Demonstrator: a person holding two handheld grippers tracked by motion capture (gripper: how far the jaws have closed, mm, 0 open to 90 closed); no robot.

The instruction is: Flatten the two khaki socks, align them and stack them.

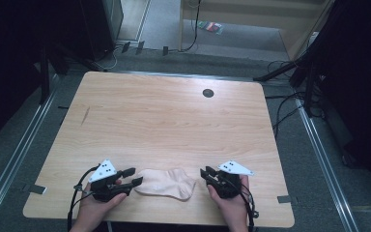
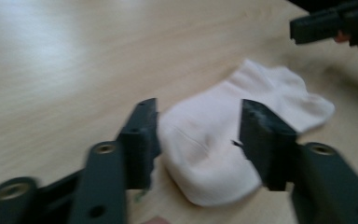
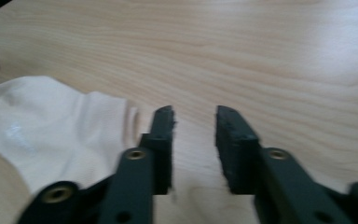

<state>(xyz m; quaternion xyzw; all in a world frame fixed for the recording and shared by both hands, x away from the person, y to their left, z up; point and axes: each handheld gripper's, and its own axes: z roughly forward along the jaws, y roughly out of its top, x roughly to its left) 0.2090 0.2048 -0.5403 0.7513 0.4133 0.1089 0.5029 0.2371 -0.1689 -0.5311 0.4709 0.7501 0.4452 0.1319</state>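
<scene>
Left gripper point(image 1: 131, 176) is spread wide, its jaws gaping on either side of the near end of the sock point(image 1: 166, 183), and from its own view point(image 2: 198, 135) that end of the sock point(image 2: 242, 135) sits right in the gap. The jaws haven't clamped on the cloth; whether a jaw brushes it is too blurred to call. Right gripper point(image 1: 206, 174) is parted too, but narrower, a moderate gap with only bare wood between the jaws point(image 3: 193, 140). It holds nothing. The sock point(image 3: 51, 135) lies just beside its left jaw, very close, perhaps touching at the cuff edge.

The sock itself is pale, cream-white, lying flat at the near edge of the table point(image 1: 174, 116), right between the two grippers. A hand point(image 1: 96, 208) grips the left tool from below, another hand point(image 1: 232, 205) holds the right one, both coming in from the near side. Farther back on the wooden top there's a small dark round hole point(image 1: 208, 93), well apart from all the action.
</scene>
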